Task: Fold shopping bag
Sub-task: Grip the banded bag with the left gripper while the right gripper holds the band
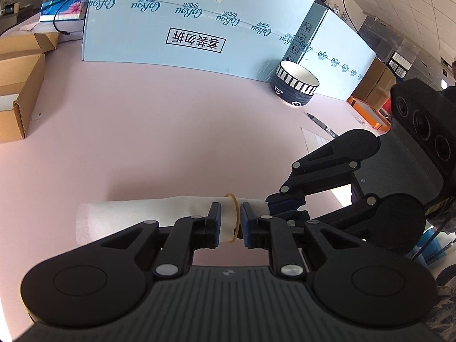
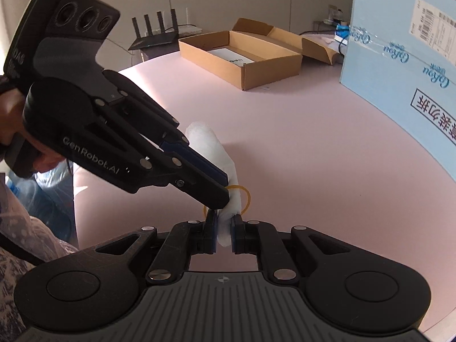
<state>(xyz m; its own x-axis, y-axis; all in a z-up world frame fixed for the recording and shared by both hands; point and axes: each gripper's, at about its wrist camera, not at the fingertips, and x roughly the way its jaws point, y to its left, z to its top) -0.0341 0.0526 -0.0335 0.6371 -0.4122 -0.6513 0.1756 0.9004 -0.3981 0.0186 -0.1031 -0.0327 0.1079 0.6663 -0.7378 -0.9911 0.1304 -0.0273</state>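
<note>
The shopping bag [image 1: 136, 213] is rolled into a white tube that lies across the pink table. A yellow rubber band [image 1: 234, 216] circles the tube near its right end. My left gripper [image 1: 230, 223] is shut on the roll, with the band between its pads. My right gripper [image 1: 286, 209] comes in from the right and pinches the tube's very end. In the right wrist view the bag [image 2: 208, 145] runs away from the camera. There my right gripper [image 2: 224, 229] is shut on its near tip, and the left gripper [image 2: 223, 192] clamps it just beyond, beside the rubber band [image 2: 247, 196].
A large light-blue carton [image 1: 199, 28] stands along the far side, with a striped bowl [image 1: 296, 87] and a pen [image 1: 322, 125] near it. An open cardboard box [image 2: 242, 57] sits at the left. A router [image 2: 154, 34] stands behind it. A person's hand [image 2: 11, 119] holds the left gripper.
</note>
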